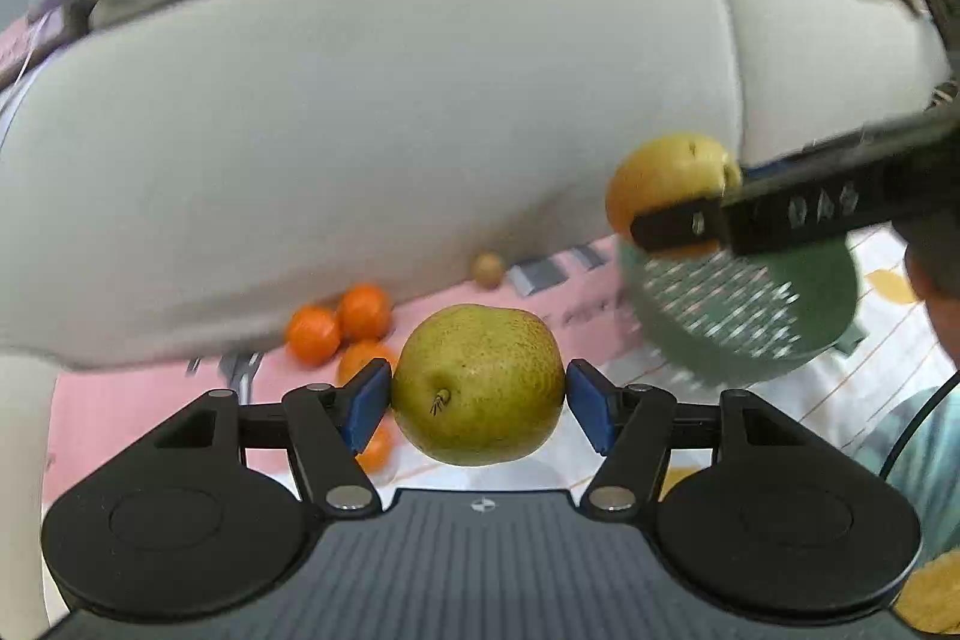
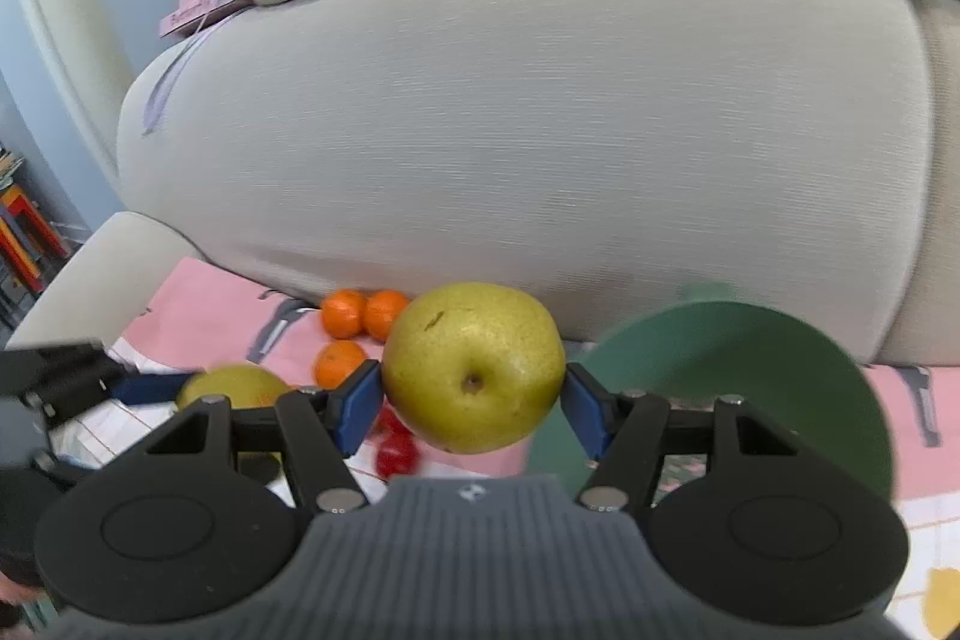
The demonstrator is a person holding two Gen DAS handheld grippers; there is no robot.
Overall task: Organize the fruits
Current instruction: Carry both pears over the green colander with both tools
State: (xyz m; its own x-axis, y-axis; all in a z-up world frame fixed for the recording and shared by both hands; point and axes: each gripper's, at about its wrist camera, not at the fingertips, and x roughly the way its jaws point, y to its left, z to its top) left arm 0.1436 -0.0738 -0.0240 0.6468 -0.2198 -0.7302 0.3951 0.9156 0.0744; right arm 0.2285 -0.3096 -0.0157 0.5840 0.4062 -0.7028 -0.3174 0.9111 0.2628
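Left tongs (image 1: 478, 388): clamped on pear (image 1: 477, 385)
Right tongs (image 2: 474, 388): clamped on second pear (image 2: 474, 367)
Left: oranges (image 1: 336, 325) loose (green basket (image 1: 798, 304) nearby)

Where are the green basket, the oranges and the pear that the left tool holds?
green basket (image 1: 720, 316): left wrist view, on its slotted wall.
oranges (image 2: 343, 314): right wrist view, on one fruit's skin.
pear (image 1: 477, 385): left wrist view, on its front.

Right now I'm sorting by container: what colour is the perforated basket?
Green; the basket shows best in the left wrist view.
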